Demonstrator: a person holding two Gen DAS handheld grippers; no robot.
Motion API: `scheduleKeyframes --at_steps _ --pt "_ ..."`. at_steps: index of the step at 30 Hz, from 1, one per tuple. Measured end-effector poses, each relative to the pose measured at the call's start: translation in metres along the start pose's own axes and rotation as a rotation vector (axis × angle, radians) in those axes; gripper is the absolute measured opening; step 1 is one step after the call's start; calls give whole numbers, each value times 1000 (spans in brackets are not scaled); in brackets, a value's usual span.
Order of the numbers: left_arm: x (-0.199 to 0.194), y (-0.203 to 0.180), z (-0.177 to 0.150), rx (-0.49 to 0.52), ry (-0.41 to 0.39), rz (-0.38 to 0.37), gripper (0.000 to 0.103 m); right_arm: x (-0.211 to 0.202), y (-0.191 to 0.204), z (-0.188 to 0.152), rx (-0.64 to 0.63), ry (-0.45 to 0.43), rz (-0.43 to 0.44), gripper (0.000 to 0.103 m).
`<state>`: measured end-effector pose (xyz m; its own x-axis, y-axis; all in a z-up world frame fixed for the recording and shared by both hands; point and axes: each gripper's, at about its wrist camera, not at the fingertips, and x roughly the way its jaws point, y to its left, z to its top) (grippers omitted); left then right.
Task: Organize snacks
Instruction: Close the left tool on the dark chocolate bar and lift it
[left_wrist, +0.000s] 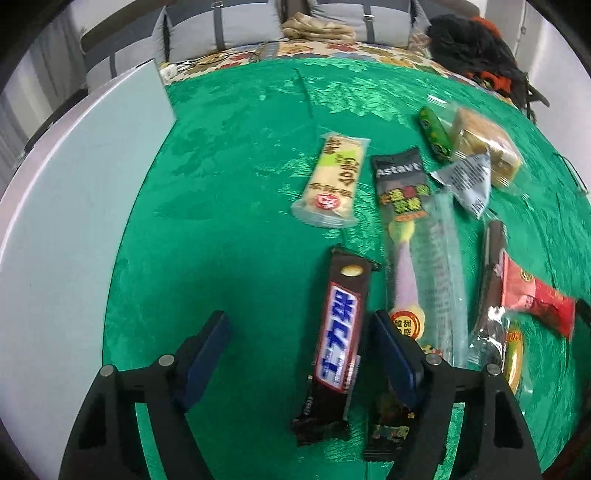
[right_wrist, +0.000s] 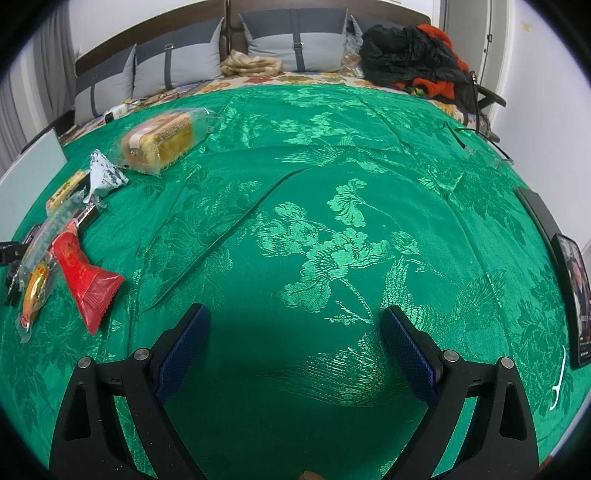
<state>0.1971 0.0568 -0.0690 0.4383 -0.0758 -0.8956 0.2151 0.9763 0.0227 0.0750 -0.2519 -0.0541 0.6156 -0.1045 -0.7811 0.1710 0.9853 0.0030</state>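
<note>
A brown chocolate bar with a blue-and-white label (left_wrist: 340, 332) lies on the green cloth (left_wrist: 229, 229) between the pads of my left gripper (left_wrist: 298, 317). The right pad stands close beside the bar's edge and the left pad is well apart from it, so the gripper is open. Beyond it lie a yellow-white pack (left_wrist: 332, 181), a long black-topped clear pack (left_wrist: 402, 192), a red pack (left_wrist: 535, 299) and bagged bread (left_wrist: 484, 144). My right gripper (right_wrist: 295, 311) hangs open over bare cloth, with the snacks, such as the red pack (right_wrist: 86, 280), far to its left.
A white board (left_wrist: 74, 221) borders the cloth on the left. A dark small pack (left_wrist: 388, 432) lies partly under my left gripper's right finger. A dark phone (right_wrist: 576, 295) and a white floss pick (right_wrist: 557, 380) lie at the right edge. Black clothes (right_wrist: 410, 55) and pillows sit behind.
</note>
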Motion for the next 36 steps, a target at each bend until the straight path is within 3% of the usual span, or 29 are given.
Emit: scheduleKeyframes --at_steps 5,7,11,13,18,21,25,26,27,29,36 --pt "-1 -4 1 5 -4 13 73 0 0 0 0 0 0 97" --pt "-3 -6 0 10 -9 -6 61 0 0 0 0 0 0 97" --pt "-8 -16 1 52 -8 12 18 0 0 0 0 0 0 97" --pt "-10 -16 -2 54 -4 64 18 0 0 0 0 0 0 97" --pt "-21 10 -23 -72 14 43 18 0 0 0 0 0 0 97" --pt "-26 18 -36 -87 15 38 18 0 0 0 0 0 0 97" --pt "-26 22 -41 -75 18 10 25 0 0 0 0 0 0 97" --pt "-25 23 -40 -79 20 6 40 -1 0 0 0 0 0 97" --pt "-25 24 -40 -88 20 4 63 0 0 0 0 0 0 97" --pt "-26 24 -39 -103 1 -2 78 -1 0 0 0 0 0 97" --pt "-17 17 -41 -64 6 14 82 -1 0 0 0 0 0 97"
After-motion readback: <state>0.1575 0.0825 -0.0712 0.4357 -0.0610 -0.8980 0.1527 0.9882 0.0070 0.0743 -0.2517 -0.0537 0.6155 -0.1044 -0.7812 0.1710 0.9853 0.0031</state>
